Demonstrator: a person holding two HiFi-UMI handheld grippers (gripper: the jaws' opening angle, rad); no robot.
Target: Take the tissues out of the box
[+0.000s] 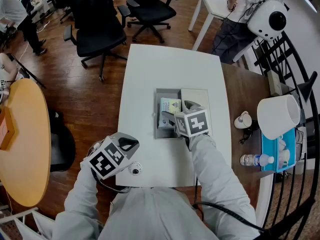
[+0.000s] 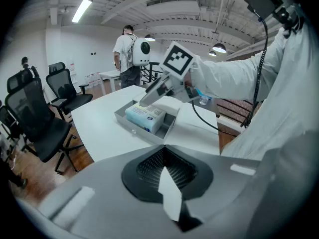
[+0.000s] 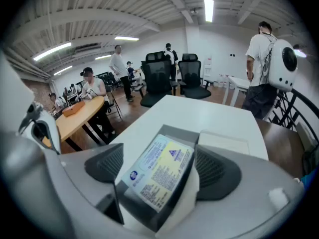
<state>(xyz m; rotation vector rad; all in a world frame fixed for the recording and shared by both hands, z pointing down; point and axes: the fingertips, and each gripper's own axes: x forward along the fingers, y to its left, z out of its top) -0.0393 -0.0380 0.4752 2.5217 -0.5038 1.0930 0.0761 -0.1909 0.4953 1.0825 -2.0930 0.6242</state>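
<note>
- One white table (image 1: 150, 74) carries everything the task concerns.
- A grey open box (image 1: 157, 95) sits near the table's middle, with a pale flat lid (image 1: 196, 97) lying just beside it on its right.
- The right gripper (image 1: 168, 119) is over the box, jaws spread wide with the pack between them (no squeeze is visible).
- The left gripper (image 2: 167, 171) hangs at the table's near left edge, well apart from the box. Its jaws are drawn together, and a white sliver (image 2: 169, 195) shows at their seam.
- The tissue pack (image 1: 170, 105) lies inside the box, label up.
</note>
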